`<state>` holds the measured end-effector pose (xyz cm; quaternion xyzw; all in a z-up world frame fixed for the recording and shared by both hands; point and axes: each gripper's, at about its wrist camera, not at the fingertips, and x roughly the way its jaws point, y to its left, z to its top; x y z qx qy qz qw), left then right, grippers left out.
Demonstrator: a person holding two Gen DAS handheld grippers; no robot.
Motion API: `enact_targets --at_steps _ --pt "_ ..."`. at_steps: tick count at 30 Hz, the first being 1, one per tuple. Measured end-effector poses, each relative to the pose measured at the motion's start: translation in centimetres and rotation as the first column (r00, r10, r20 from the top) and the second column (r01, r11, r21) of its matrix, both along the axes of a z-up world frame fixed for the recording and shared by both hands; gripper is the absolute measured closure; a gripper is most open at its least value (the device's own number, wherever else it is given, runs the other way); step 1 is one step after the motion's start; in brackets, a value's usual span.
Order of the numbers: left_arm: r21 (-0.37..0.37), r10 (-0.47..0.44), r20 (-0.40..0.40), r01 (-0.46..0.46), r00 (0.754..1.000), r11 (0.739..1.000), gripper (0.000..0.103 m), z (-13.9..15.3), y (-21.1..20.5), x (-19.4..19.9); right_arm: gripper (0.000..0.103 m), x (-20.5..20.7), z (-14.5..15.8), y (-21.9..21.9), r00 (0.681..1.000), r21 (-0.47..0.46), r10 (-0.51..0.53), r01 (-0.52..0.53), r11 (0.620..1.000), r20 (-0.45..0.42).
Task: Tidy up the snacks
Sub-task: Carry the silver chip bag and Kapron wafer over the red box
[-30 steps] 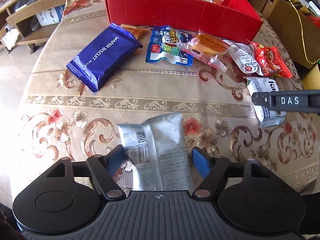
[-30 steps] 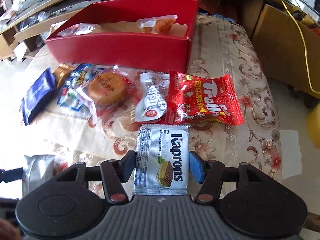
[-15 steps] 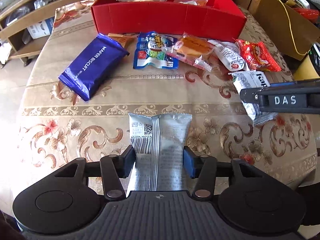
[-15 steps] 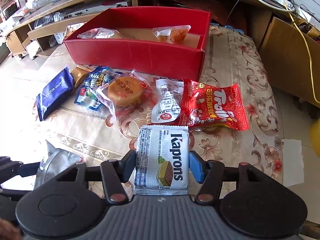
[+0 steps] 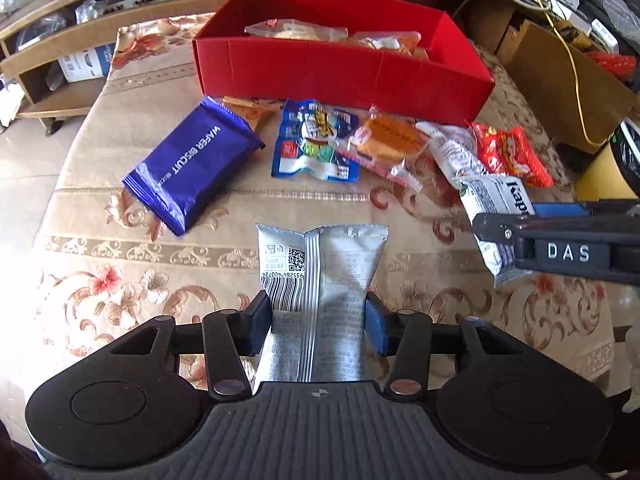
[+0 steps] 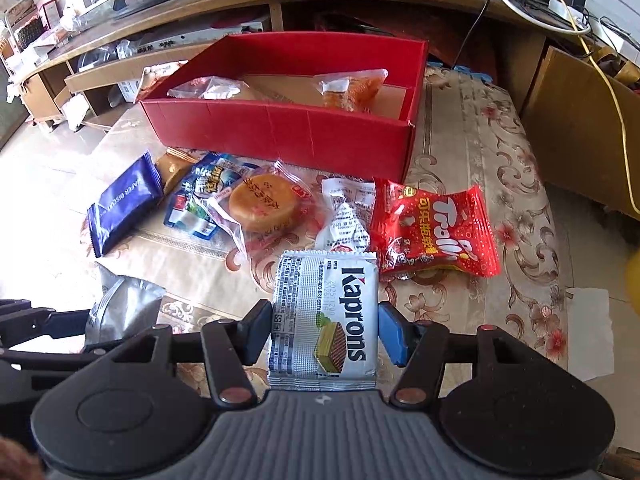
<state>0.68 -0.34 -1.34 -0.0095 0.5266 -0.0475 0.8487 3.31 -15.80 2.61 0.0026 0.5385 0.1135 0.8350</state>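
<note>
My left gripper (image 5: 318, 326) has its 2 fingers (image 5: 256, 326) pinching a silver snack pack (image 5: 320, 280) at both side edges, barcode and QR side up, held above the bench (image 5: 100, 280) w/ its floral cloth. My right gripper (image 6: 324, 334) pinches the white Kaprons wafer pack (image 6: 325, 320) the same way, fingers (image 6: 394, 338) pressed on its 2 long edges, label up. In the left cam the right gripper shows from the side at far right, Kaprons pack poking out of it.

Red box (image 5: 340, 76) sits at the far side of the bench, open top, w/ 2 clear-wrapped snacks already inside: 1 toward its left, 1 toward its right by a cardboard divider.

Loose snacks lie in a row just in front of the box: blue wafer biscuit pack (image 5: 192, 168) at left, a small orange pack (image 5: 250, 114) tucked partly under it, blue cartoon pouch (image 5: 316, 142), round cake in clear wrap (image 6: 264, 202) overlapping that pouch, white sachet (image 6: 348, 216), red Trolli bag (image 6: 434, 230) at right, touching the sachet.
</note>
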Motion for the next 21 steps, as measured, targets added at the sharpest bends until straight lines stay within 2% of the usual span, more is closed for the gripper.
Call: enact_targets --at_steps 21 --pt "-0.056 0.012 0.077 -0.007 0.997 0.998 0.047 2.9 0.2 2.5 0.049 1.3 1.8 -0.7 0.998 0.039 -0.029 0.027 0.999 0.05"
